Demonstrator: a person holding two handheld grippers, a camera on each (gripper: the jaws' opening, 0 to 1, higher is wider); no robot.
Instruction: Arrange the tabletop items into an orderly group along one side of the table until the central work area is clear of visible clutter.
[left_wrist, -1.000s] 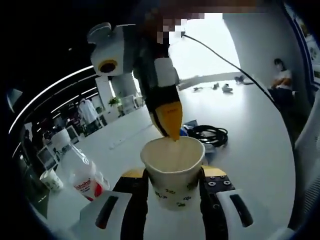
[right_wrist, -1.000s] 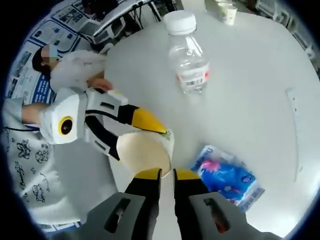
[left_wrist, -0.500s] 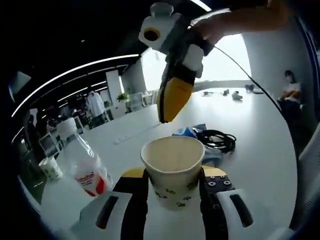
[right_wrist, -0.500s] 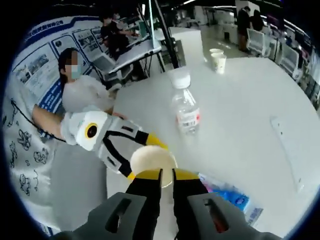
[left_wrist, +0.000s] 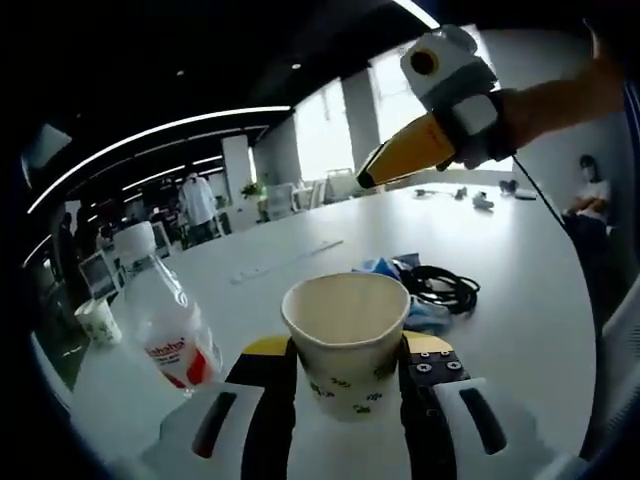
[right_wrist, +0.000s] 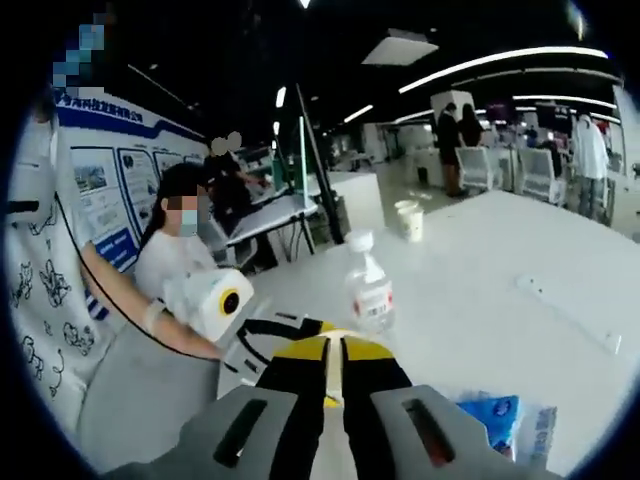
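On your left, a small paper cup and a water bottle stand on the desk just beside the paper cup that your left tool clamps by its sides. Squeeze harder and the thin wall may buckle; swing left and you may topple the bottle. Your right tool, jaws nearly shut on nothing, hangs above, with the coiled cable and blue packet uncleared.

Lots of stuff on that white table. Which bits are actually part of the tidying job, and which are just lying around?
Part of the job:
paper cup, held in the left gripper
water bottle
blue tissue pack
black cable coil
small paper cup

Just around:
right gripper, raised and holding nothing
seated person
wall posters
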